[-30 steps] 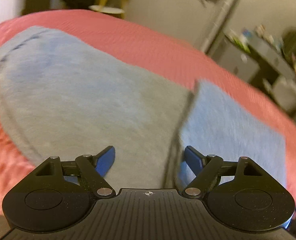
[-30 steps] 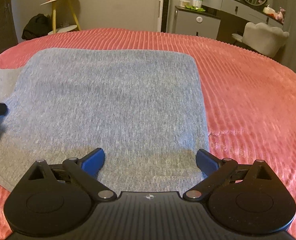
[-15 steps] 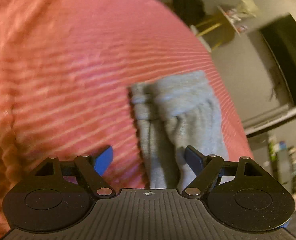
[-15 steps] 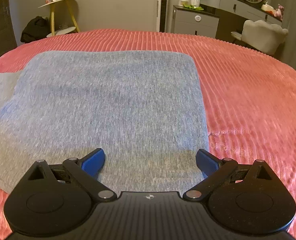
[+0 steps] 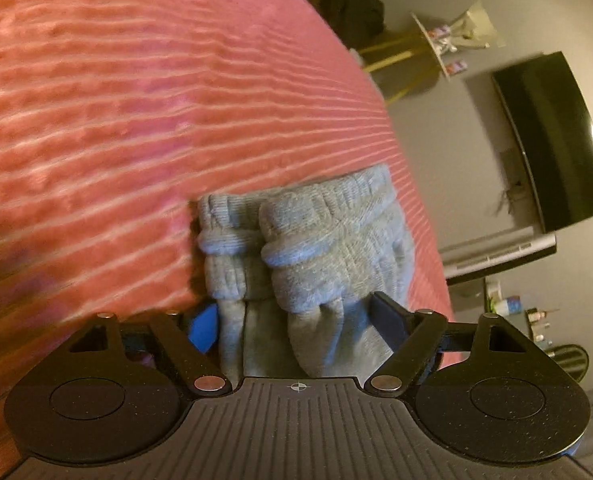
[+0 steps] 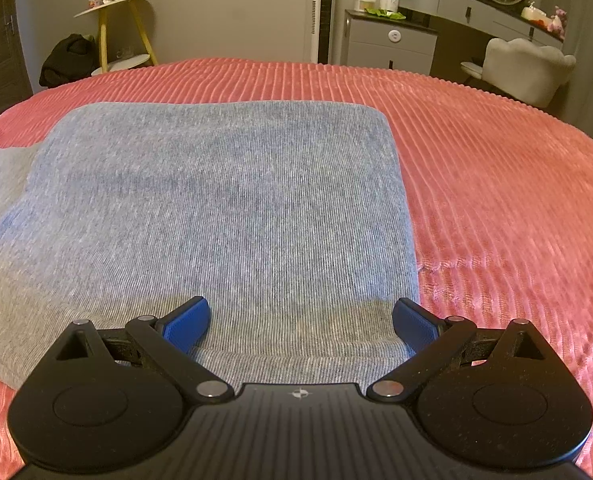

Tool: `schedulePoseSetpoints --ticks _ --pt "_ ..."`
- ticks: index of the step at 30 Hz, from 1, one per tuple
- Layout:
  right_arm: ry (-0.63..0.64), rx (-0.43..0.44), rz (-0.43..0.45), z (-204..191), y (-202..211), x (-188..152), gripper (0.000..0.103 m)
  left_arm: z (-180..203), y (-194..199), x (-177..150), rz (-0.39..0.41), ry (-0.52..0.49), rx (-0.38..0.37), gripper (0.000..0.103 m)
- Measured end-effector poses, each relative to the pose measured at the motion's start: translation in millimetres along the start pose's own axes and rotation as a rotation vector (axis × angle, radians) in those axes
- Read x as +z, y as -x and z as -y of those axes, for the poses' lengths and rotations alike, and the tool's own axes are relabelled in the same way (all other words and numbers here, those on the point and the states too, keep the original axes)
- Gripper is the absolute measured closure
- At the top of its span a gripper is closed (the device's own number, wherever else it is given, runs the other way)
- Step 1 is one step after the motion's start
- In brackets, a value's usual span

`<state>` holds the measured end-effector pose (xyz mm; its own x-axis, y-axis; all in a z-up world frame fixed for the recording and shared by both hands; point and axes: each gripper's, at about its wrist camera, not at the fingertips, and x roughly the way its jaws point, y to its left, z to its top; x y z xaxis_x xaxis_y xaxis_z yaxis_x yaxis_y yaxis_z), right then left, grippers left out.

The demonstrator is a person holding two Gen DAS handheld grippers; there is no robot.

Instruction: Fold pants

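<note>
Grey knit pants lie folded flat on the red ribbed bedspread. My right gripper hovers open over their near edge, both blue pads wide apart and clear of the cloth. In the left wrist view, the two ribbed leg cuffs lie stacked on the bedspread. My left gripper is rolled sideways with the legs just behind the cuffs between its jaws. Those jaws are closing; the pads sit right beside the fabric without clearly squeezing it.
Beyond the bed stand a yellow-legged side table, a black bag, a grey dresser and a white chair. A dark screen hangs on the wall in the left wrist view.
The left gripper swung from the pants' body to the leg cuffs, rolled over, and its jaws narrowed around them. The right gripper stayed put; the left gripper's tip left its view.
</note>
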<state>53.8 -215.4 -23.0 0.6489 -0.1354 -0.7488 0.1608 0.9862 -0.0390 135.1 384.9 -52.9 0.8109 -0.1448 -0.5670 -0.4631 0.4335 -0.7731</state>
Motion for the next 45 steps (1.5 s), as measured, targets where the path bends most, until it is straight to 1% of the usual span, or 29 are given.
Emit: schedulePoseSetpoints --ticks 1,2,3,5,6,7,8,9,10,12,13,14,15,16,17,18,19,24,27,30,34,36,37,38,40,42,43,44,45 --pt "-0.002 -0.001 0.0 0 -1 0 0.004 0 3 0 0.003 -0.015 0.005 0.042" --pt "-0.004 -0.001 0.001 -1 -1 1 0.004 1 5 -1 0.008 -0.034 -0.006 0.048" --pt "-0.006 -0.001 0.002 -1 -2 1 0.004 0 7 -3 0.017 -0.057 -0.044 0.058" --pt "-0.006 -0.003 0.004 -1 -2 1 0.004 -4 15 -7 0.031 -0.073 -0.133 0.059" --pt "-0.006 -0.004 0.005 -1 -2 1 0.004 -7 17 -8 0.033 -0.071 -0.146 0.057" --pt "-0.006 -0.004 0.006 -1 -2 0 0.004 -8 16 -8 0.033 -0.067 -0.136 0.048" --pt "-0.006 -0.005 0.006 -1 -2 0 0.004 -8 13 -8 0.032 -0.059 -0.11 0.043" --pt "-0.006 -0.005 0.007 -1 -2 0 0.004 -9 8 -9 0.028 -0.047 -0.081 0.034" --pt "-0.006 -0.005 0.008 -1 -2 0 0.004 -8 5 -9 0.026 -0.035 -0.064 0.028" --pt "-0.008 -0.006 0.01 -1 -3 0 0.004 -1 -1 -11 0.04 -0.033 -0.042 0.023" --pt "-0.009 -0.006 0.01 -1 -3 0 0.004 5 -5 -11 0.036 -0.044 -0.015 0.028" --pt "-0.01 -0.005 0.011 -1 -3 0 0.004 13 -9 -11 0.028 -0.059 0.034 0.036" --pt "-0.012 -0.004 0.011 -1 -3 0 0.004 20 -11 -11 0.023 -0.087 0.066 0.052" --pt "-0.014 -0.001 0.011 0 -3 0 0.004 26 -10 -10 0.02 -0.122 0.084 0.063" --pt "-0.018 0.003 0.012 1 -3 0 0.004 32 -7 -10 0.021 -0.15 0.088 0.067" --pt "-0.022 0.007 0.013 2 -3 0 0.004 37 -3 -10 0.028 -0.176 0.08 0.072" --pt "-0.028 0.014 0.014 3 -3 0 0.004 46 4 -12 0.04 -0.216 0.059 0.075" --pt "-0.046 0.029 0.014 7 -3 1 0.004 104 42 -35 0.115 -0.461 -0.019 0.078" --pt "-0.059 0.041 0.016 10 -2 1 0.004 144 67 -65 0.139 -0.622 -0.098 0.078" --pt "-0.113 0.081 0.022 18 1 2 0.004 188 88 -105 0.133 -0.796 -0.184 0.079" --pt "-0.248 0.163 0.049 39 11 2 0.004 231 100 -179 0.075 -1.014 -0.289 0.078" --pt "-0.308 0.199 0.057 49 15 1 0.004 243 95 -224 0.028 -1.126 -0.321 0.078" --pt "-0.331 0.213 0.061 52 17 1 0.005 246 90 -248 -0.015 -1.169 -0.329 0.077" --pt "-0.357 0.23 0.067 56 19 0 0.006 247 82 -271 -0.066 -1.204 -0.314 0.076" --pt "-0.408 0.272 0.07 63 21 -3 0.012 242 62 -312 -0.167 -1.254 -0.242 0.07" --pt "-0.459 0.311 0.07 70 23 -6 0.016 232 38 -342 -0.313 -1.305 -0.134 0.068" --pt "-0.484 0.324 0.07 74 24 -7 0.019 225 31 -353 -0.358 -1.317 -0.067 0.068" --pt "-0.506 0.335 0.069 77 24 -8 0.021 220 29 -357 -0.37 -1.327 -0.043 0.068" --pt "-0.521 0.347 0.068 80 25 -10 0.023 213 35 -358 -0.351 -1.343 -0.056 0.065"
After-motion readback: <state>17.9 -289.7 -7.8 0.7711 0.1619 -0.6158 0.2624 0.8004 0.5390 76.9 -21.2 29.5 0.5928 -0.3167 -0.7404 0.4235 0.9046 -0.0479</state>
